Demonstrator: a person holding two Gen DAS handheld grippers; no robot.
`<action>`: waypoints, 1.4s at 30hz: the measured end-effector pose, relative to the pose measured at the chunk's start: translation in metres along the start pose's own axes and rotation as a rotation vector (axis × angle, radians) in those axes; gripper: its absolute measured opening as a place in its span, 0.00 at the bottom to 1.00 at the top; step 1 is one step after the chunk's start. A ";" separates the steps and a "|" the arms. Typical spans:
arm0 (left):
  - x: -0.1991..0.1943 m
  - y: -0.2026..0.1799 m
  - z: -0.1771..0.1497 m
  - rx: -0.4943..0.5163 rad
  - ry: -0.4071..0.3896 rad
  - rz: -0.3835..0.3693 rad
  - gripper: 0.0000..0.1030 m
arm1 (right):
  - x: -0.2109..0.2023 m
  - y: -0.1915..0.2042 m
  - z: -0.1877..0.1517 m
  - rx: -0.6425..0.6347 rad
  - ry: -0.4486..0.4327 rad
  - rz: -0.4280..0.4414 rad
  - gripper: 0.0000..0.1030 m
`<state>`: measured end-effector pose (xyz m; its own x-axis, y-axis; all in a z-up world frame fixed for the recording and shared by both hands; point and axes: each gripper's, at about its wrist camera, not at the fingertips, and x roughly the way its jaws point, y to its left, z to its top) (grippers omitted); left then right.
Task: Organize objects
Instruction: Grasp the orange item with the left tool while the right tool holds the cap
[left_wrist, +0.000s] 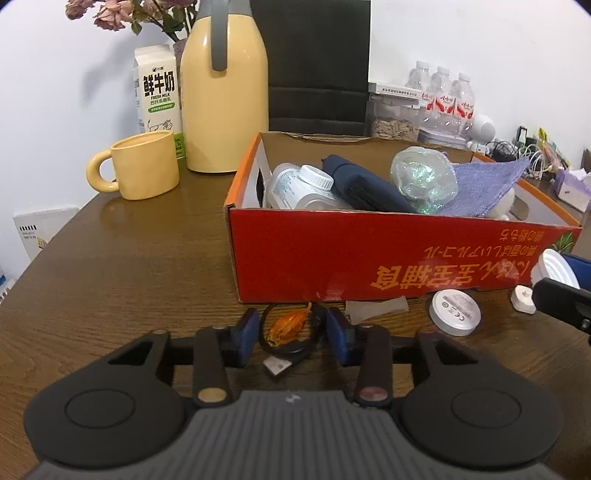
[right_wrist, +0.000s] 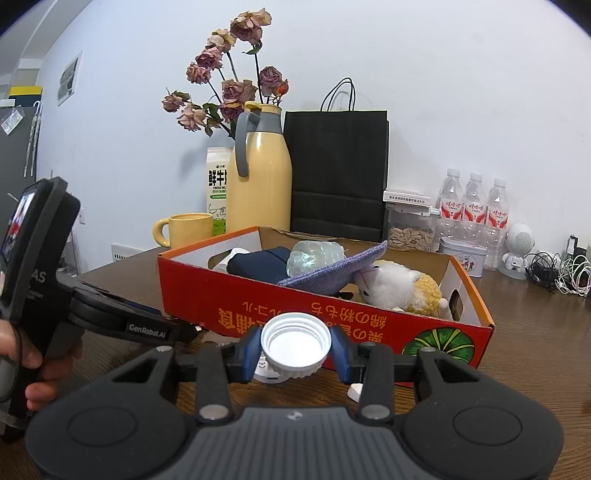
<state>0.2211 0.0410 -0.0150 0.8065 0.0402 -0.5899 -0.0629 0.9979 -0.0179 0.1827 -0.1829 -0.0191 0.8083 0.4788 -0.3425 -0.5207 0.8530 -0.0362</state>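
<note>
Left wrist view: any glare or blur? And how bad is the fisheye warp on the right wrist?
Left wrist view: soft glare streaks on the dark wooden table; the near black left gripper is slightly soft, the red cardboard box sharp. Right wrist view: strong barrel warp bows the table edge and white wall; dark vignette in the corners.

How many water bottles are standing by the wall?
3, side by side at the back right of the table: left water bottle, middle water bottle, right water bottle. More may hide behind them.
</note>
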 end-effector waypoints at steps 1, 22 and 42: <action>-0.001 0.002 -0.001 -0.008 0.000 -0.001 0.34 | 0.000 0.000 0.000 0.000 0.000 0.000 0.38; -0.024 -0.004 -0.013 0.001 -0.028 -0.037 0.40 | -0.002 0.000 0.002 -0.001 -0.006 0.005 0.38; -0.027 -0.011 -0.015 0.033 -0.040 -0.033 0.09 | -0.002 0.000 0.002 -0.002 -0.004 0.008 0.38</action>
<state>0.1909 0.0276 -0.0113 0.8304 0.0091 -0.5570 -0.0173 0.9998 -0.0095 0.1817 -0.1828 -0.0167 0.8053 0.4866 -0.3387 -0.5276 0.8487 -0.0352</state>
